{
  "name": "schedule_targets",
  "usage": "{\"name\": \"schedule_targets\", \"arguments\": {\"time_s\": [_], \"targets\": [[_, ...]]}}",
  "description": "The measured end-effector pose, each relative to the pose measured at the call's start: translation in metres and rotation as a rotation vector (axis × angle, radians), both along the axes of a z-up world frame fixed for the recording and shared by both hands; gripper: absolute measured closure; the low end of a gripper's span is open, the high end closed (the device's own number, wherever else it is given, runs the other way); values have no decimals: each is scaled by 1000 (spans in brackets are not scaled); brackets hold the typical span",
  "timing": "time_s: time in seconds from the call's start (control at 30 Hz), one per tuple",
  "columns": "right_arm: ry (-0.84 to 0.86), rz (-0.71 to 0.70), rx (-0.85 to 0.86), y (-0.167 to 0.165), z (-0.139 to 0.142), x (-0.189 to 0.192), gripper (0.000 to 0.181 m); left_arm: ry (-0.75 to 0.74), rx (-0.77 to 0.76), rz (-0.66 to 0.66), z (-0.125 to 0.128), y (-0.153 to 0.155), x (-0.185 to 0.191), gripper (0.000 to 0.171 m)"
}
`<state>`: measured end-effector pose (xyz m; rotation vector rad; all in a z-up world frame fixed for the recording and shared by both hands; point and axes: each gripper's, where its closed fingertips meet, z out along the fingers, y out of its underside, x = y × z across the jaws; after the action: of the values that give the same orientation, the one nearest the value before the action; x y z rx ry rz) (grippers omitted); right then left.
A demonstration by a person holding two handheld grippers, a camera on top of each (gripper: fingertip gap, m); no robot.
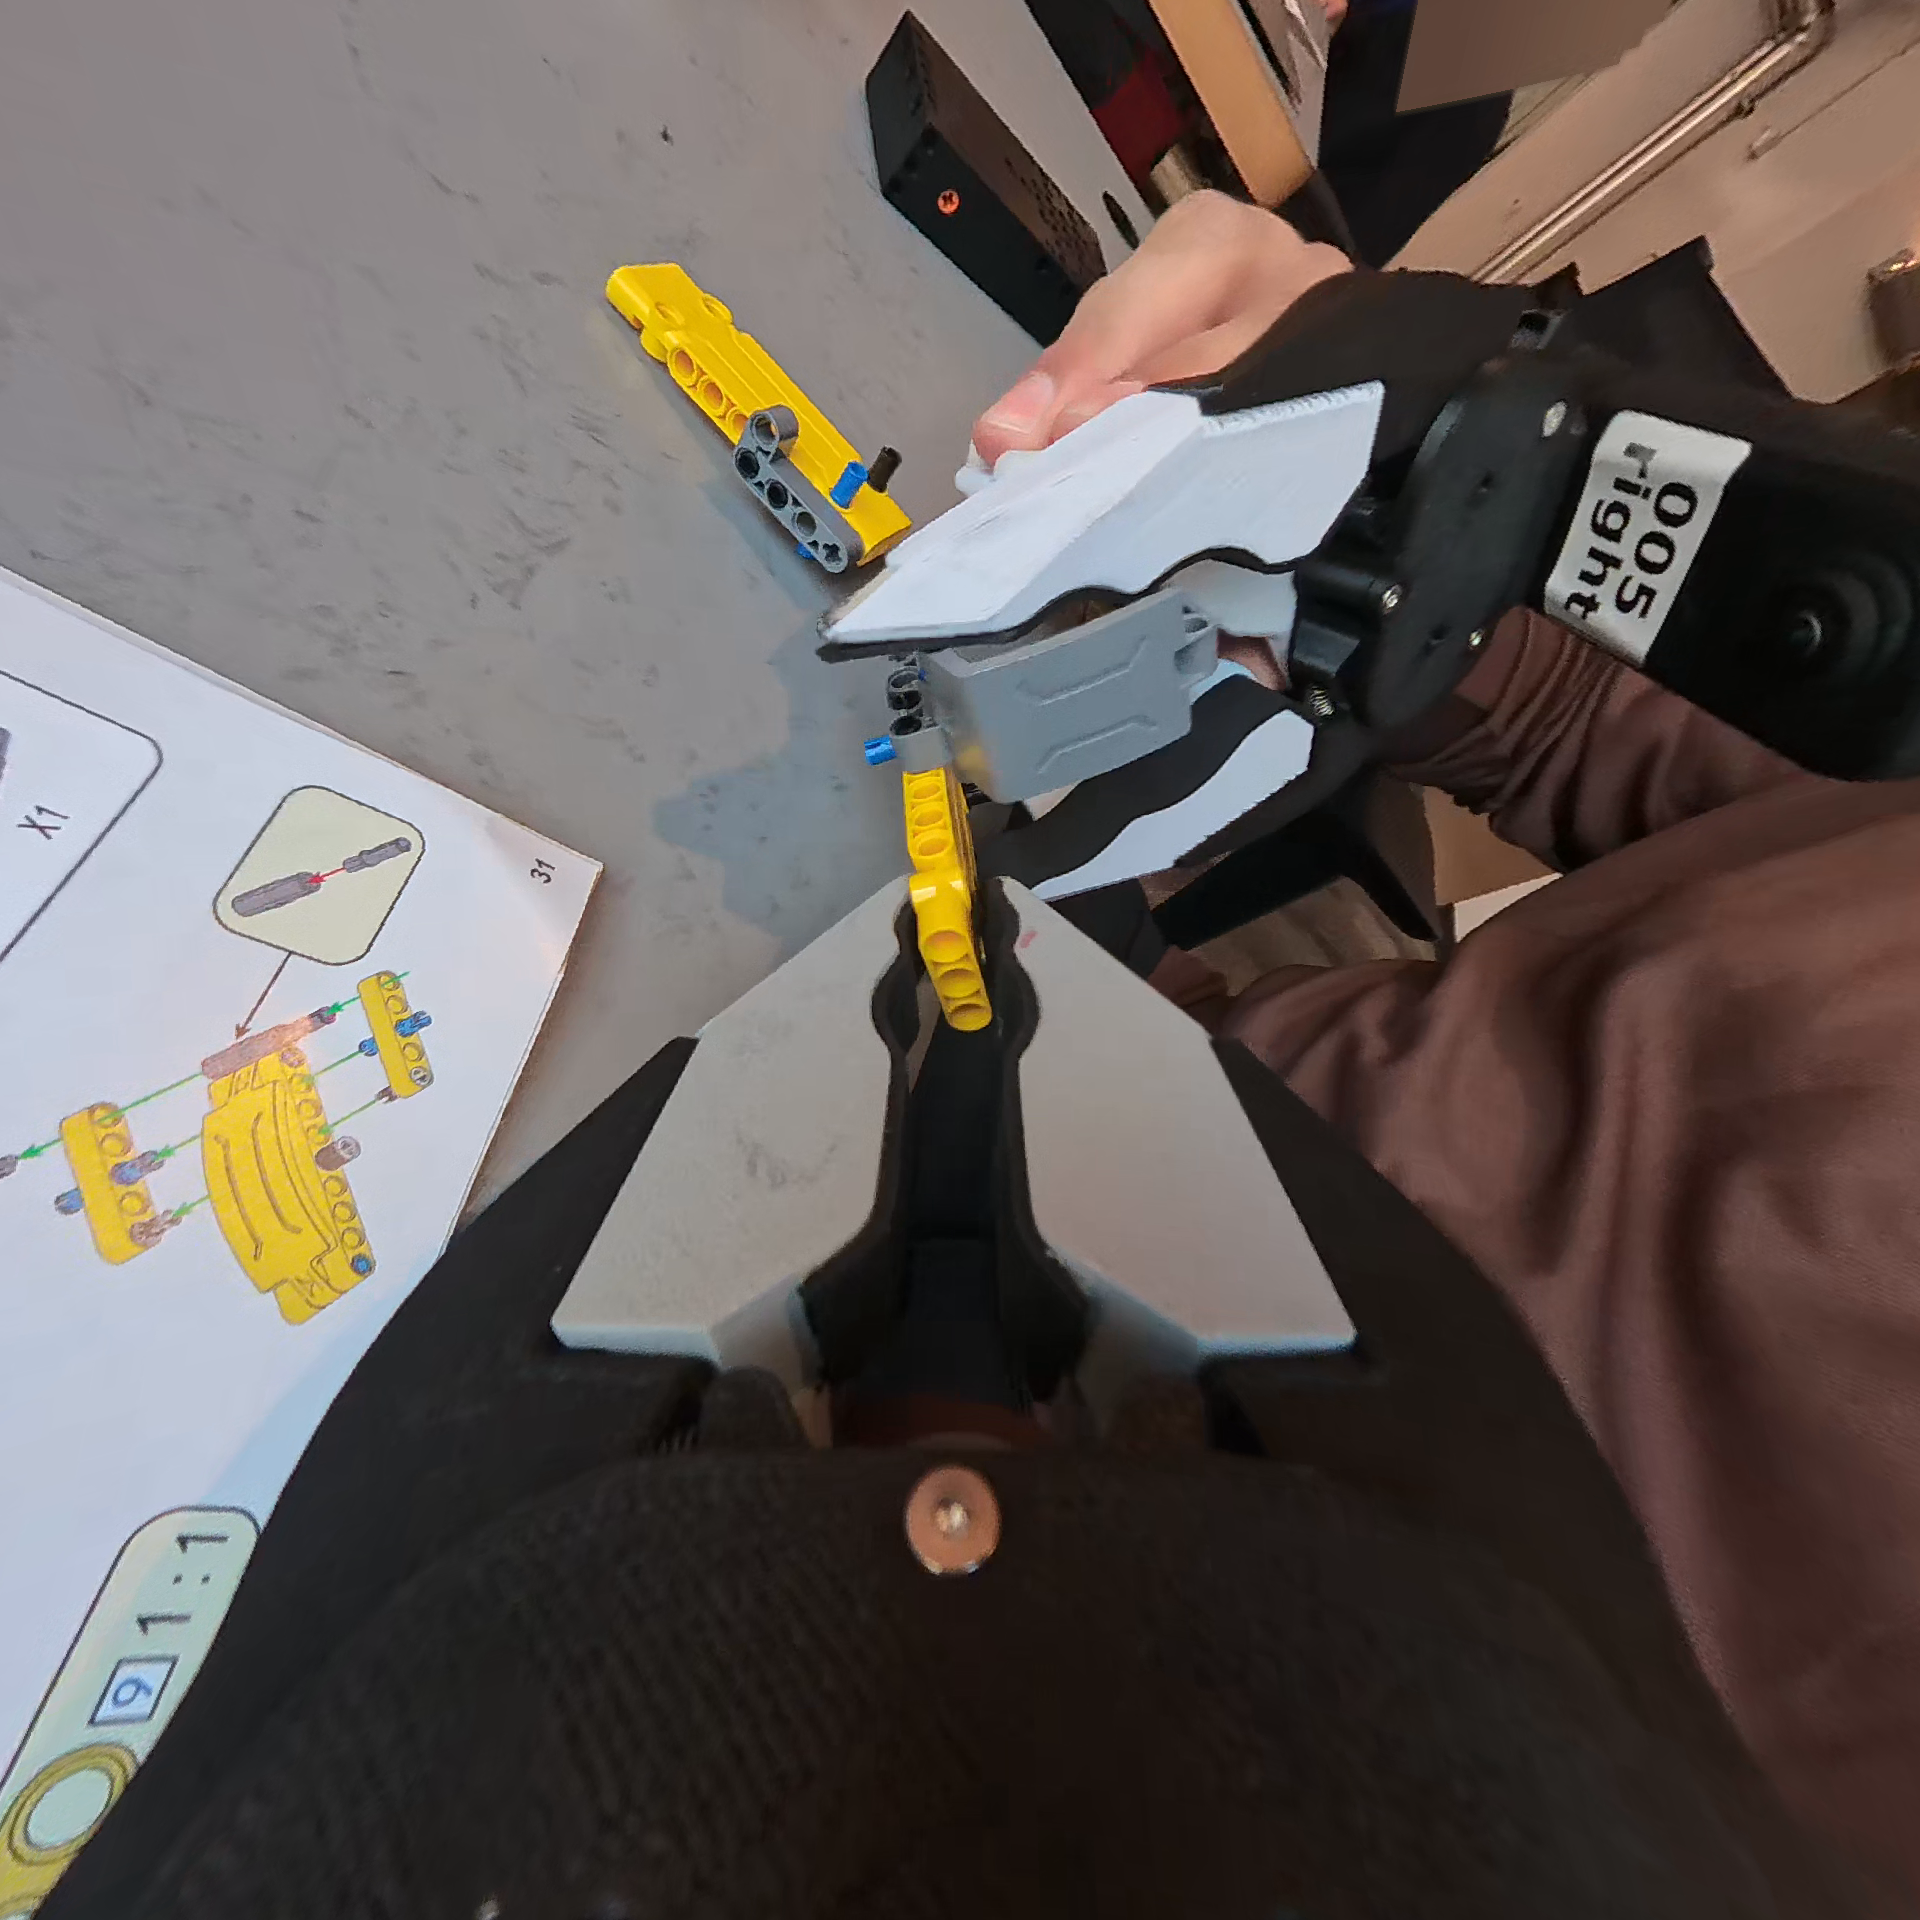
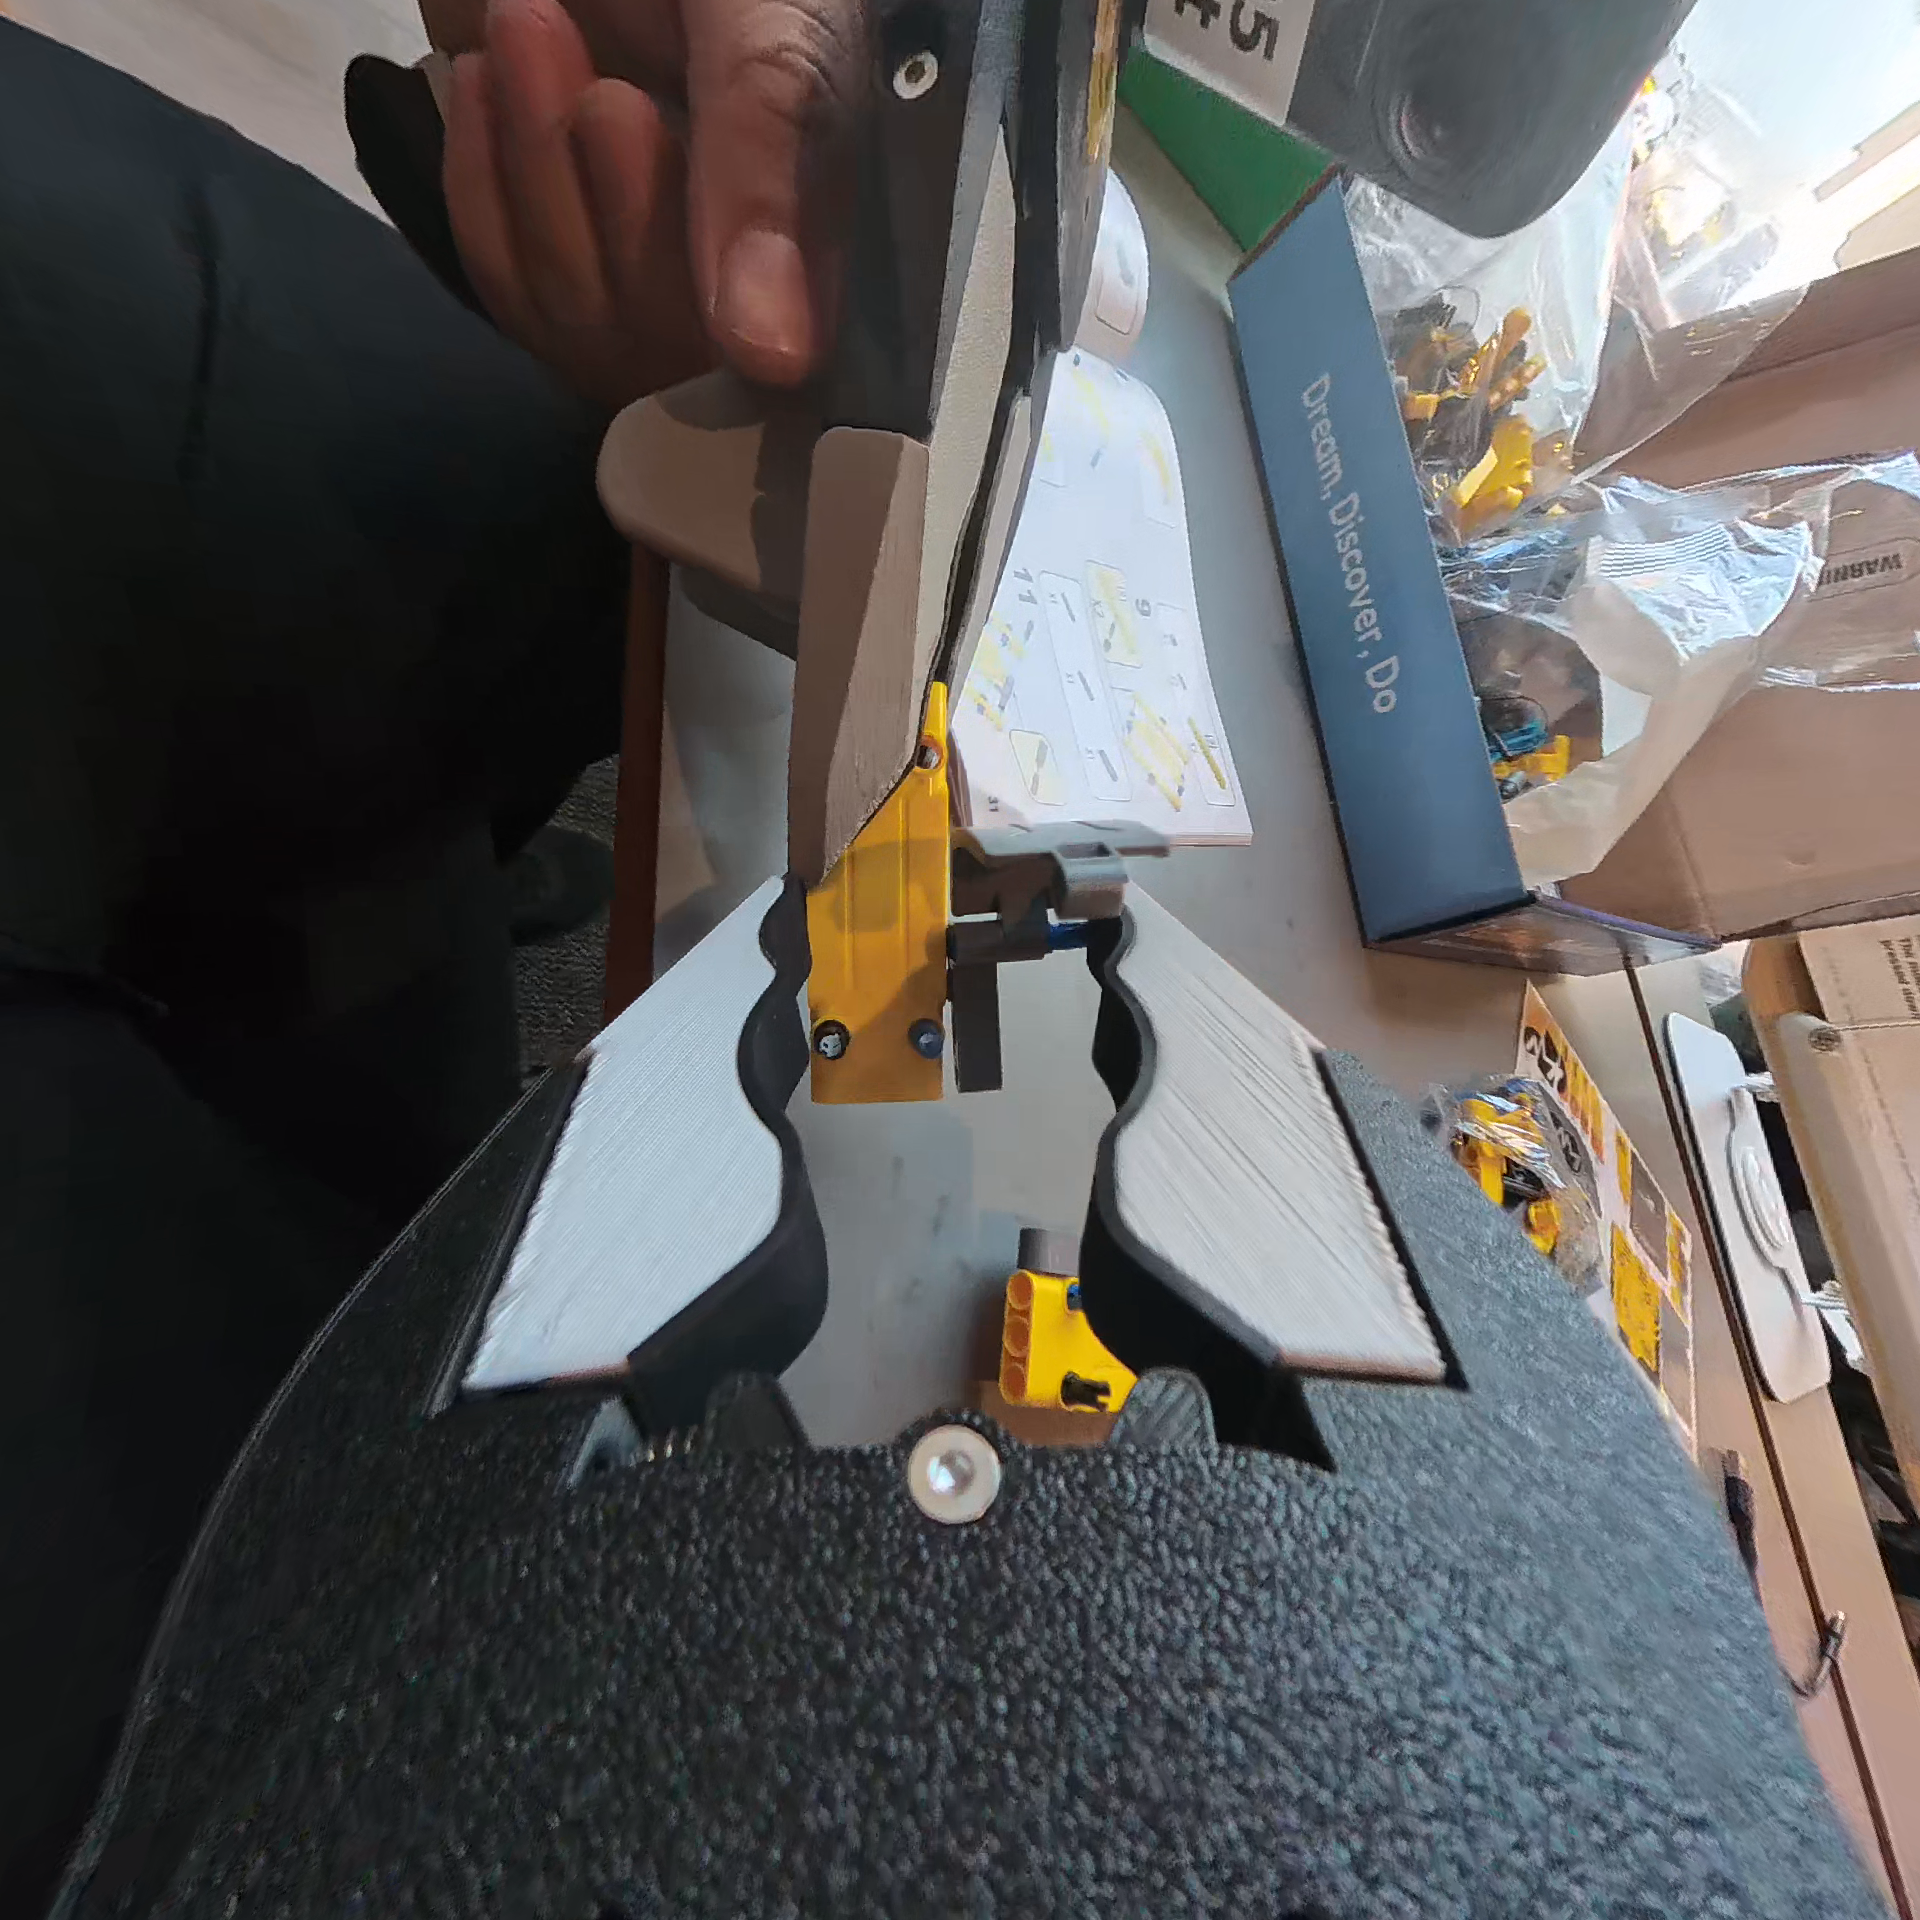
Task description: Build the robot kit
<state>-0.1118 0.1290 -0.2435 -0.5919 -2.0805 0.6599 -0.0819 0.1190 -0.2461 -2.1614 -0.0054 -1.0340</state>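
Observation:
My left gripper (image 1: pixel 951 914) is shut on the end of a yellow holed beam (image 1: pixel 940 831), which carries a grey panel (image 1: pixel 1060 707) and a blue pin (image 1: pixel 878 750). My right gripper (image 1: pixel 966 748) comes in from the right, its jaws on either side of the grey panel. In the right wrist view, my right gripper (image 2: pixel 951 914) has its pads against the yellow beam (image 2: pixel 878 956) and the grey part (image 2: pixel 1070 852). The left gripper (image 2: pixel 935 717) holds the beam from above. A second yellow beam with a dark grey link (image 1: pixel 748 416) lies on the table (image 1: pixel 364 260), also seen below my right fingers (image 2: pixel 1060 1340).
An open instruction booklet (image 1: pixel 260 1039) lies at the left, also seen in the right wrist view (image 2: pixel 1101 675). A black box (image 1: pixel 977 197) stands at the back. A blue box (image 2: pixel 1361 582), plastic bags of parts (image 2: pixel 1558 468) and cardboard boxes (image 2: pixel 1766 779) crowd the right side. The tips of both grippers are at nearly the same place.

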Motion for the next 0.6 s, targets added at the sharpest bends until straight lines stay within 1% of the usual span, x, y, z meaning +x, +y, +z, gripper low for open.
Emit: {"name": "schedule_targets", "arguments": {"time_s": [0.13, 0.3, 0.4, 0.47, 0.53, 0.6], "targets": [[-11, -14, -8, 0, -4, 0, 130, 9, -8, 14, -3, 1, -1, 166], [-51, -69, -131, 3, -4, -2, 129, -11, 10, 53, 0, 5, -4, 165], [29, -121, -124, 7, 5, -8, 127, -46, 37, 100, 7, 9, -10, 166], [87, -140, -121, 7, 12, -10, 126, -44, 54, 120, 9, 11, -13, 167], [90, -146, -141, 7, 16, -7, 128, -44, 60, 125, 10, 10, -15, 167], [79, -144, -171, 10, 17, -2, 130, -77, 67, 126, 14, 9, -17, 167]]}}
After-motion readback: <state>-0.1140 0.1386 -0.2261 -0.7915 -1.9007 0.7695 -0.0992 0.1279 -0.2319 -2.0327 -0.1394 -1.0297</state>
